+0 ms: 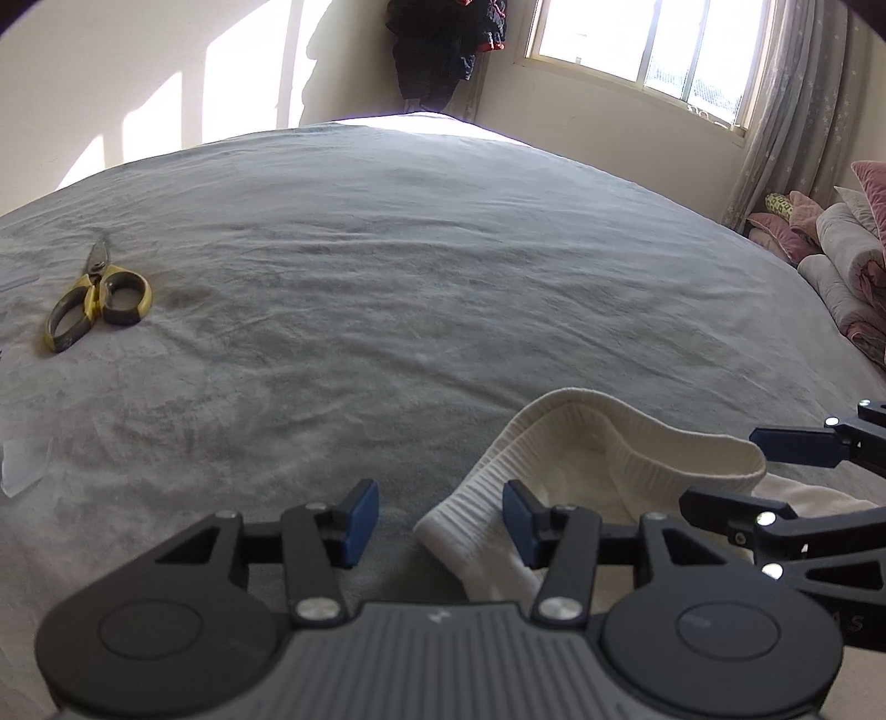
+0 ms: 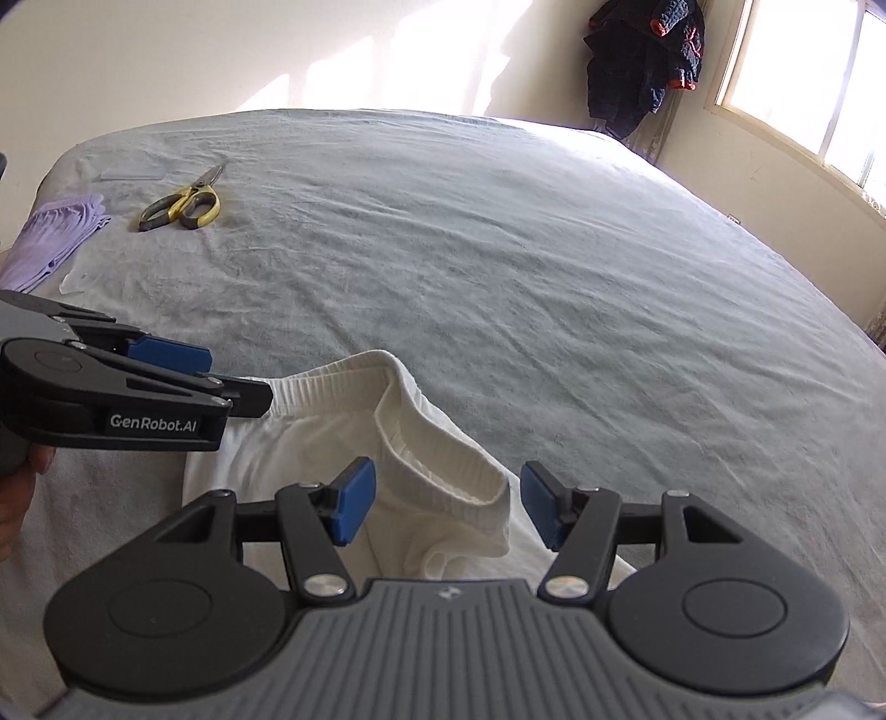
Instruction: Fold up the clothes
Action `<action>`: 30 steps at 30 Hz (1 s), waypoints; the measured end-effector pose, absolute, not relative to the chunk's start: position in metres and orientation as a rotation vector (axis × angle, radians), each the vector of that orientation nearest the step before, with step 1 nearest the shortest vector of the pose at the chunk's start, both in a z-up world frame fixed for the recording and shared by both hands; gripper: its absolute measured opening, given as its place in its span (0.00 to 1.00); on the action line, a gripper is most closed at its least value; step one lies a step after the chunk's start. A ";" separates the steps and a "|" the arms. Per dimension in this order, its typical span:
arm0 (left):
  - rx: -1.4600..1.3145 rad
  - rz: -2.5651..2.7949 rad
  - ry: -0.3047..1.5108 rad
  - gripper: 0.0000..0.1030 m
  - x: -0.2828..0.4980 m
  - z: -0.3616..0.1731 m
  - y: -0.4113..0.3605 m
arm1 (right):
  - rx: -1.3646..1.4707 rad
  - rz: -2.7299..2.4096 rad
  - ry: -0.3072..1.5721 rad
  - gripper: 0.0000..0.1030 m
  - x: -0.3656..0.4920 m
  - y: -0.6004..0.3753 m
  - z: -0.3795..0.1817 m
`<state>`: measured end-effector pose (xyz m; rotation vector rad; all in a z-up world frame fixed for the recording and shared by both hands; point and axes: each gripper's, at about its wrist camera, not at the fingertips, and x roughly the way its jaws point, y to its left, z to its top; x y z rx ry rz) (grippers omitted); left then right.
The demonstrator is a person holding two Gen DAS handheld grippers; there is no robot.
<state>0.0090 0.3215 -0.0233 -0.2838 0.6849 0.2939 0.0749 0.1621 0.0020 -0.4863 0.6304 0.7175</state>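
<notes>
I am holding my left hand-held gripper [image 1: 440,523], marked "GenRobot.AI", and my right hand-held gripper [image 2: 448,505] with jaws parted, gripping nothing, over the white garment [image 2: 387,443], which is lying on the grey bed [image 2: 498,249] near yellow-handled scissors [image 2: 183,206].

Ahead of me spreads the wide bed under its wrinkled grey sheet [image 1: 387,266], sunlight patching the cream wall [image 1: 138,83] behind. A bright sliding window [image 1: 648,44] glows on the right beside the pale starred curtain [image 1: 786,116]; dark clothes [image 2: 642,61] hang in the corner.
</notes>
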 end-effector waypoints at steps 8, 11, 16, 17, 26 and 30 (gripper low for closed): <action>-0.341 0.261 0.652 0.50 -0.001 -0.019 0.332 | -0.484 0.740 0.701 0.14 0.070 0.172 0.005; -0.398 0.210 0.608 0.46 -0.008 -0.013 0.337 | -0.467 0.768 0.723 0.09 0.064 0.177 0.011; -0.513 0.103 0.550 0.44 -0.014 -0.009 0.345 | -0.462 0.816 0.739 0.05 0.050 0.190 0.016; -0.537 0.082 0.543 0.44 -0.014 -0.008 0.346 | -0.464 0.824 0.737 0.05 0.047 0.192 0.017; -0.627 -0.021 0.567 0.44 -0.009 -0.014 0.347 | -0.468 0.842 0.728 0.06 0.037 0.198 0.015; -0.713 -0.088 0.582 0.44 -0.007 -0.018 0.353 | -0.470 0.816 0.698 0.29 0.034 0.190 0.017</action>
